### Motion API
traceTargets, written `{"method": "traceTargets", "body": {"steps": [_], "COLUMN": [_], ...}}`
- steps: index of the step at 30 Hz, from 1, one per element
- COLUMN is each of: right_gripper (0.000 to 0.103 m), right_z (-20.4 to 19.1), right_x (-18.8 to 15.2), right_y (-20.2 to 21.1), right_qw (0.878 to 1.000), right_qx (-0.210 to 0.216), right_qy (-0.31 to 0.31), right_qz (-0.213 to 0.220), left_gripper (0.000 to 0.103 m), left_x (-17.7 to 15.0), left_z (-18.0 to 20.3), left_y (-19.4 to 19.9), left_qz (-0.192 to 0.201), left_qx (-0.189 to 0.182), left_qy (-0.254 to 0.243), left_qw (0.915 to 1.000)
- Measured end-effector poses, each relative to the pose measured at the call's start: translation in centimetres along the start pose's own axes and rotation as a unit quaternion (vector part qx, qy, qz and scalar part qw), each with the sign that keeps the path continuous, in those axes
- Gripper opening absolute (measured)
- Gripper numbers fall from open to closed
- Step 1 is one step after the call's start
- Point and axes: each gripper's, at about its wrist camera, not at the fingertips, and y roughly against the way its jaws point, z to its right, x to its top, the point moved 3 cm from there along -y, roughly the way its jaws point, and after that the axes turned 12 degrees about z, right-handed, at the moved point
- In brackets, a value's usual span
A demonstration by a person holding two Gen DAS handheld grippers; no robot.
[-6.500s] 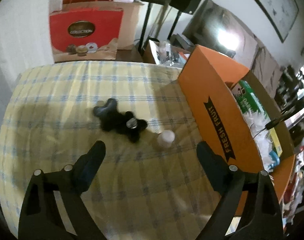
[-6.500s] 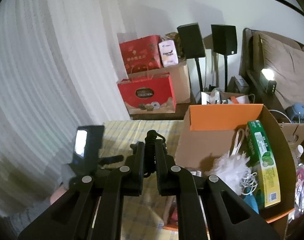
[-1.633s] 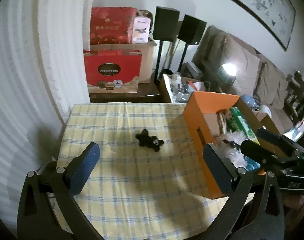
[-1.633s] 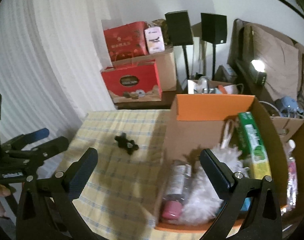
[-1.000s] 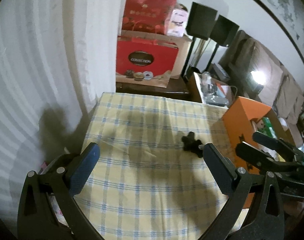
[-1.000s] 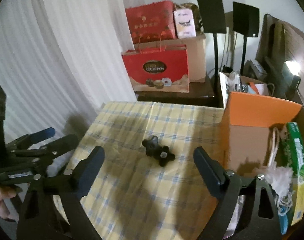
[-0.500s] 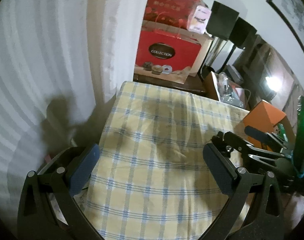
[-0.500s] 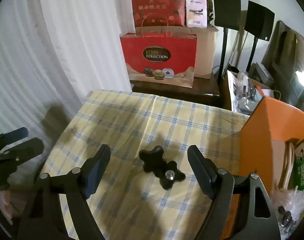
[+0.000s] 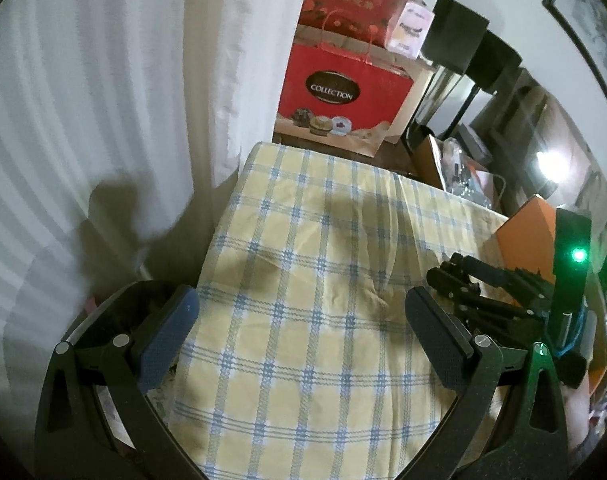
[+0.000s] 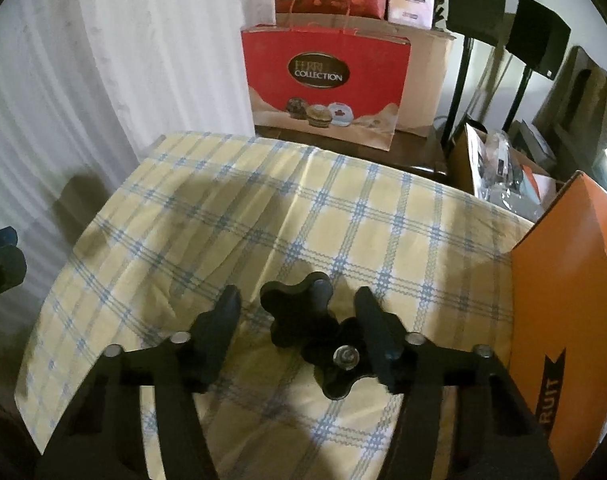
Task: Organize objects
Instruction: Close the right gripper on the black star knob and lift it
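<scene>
A: Right hand-held gripper (image 10: 297, 330), jaws just closing, half-wide; we see the black lobed plastic knobs (image 10: 315, 338) between them, ungripped, on the checked-cloth counter (image 10: 223, 216).

B: We judge boxing them into the orange cardboard box (image 10: 563, 288) remains; left hand-held gripper (image 9: 297, 330) wide, empty.

Bench (image 10: 263, 208) covered by a yellow cloth with blue checks (image 9: 323, 340), creased in places. Two black star-shaped knobs (image 10: 315, 336) lying on the cloth, touching each other. Orange cardboard box (image 10: 563, 304) standing to the right of the knobs.
</scene>
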Motion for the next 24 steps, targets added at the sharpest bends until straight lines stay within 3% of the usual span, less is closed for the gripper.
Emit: {"method": "traceTargets", "body": {"steps": [6,12,24], "right_gripper": [0.036,0.036,0.036], "right_z": [0.1,0.1,2.2], "right_x": [-0.1,0.5,3.9], "right_y": [-0.4,0.4,8.4], "right_qw": [1.000,1.000,0.995], "right_qx": [0.006,0.009,0.030], "right_qy": [0.006,-0.009,-0.075], "right_qz": [-0.002,0.014,0.061], "left_gripper": [0.103,0.103,0.102], "left_x": [-0.2,-0.4,-1.8], "left_z": [0.4,1.0,5.7], "left_y": [0.0,0.0,-1.1], "left_qz": [-0.004,-0.009,-0.020], "left_qx": [-0.005,-0.013,-0.051], "left_qy": [0.000,-0.002,-0.024], "left_qw": [1.0000,0.9999,0.9982]}}
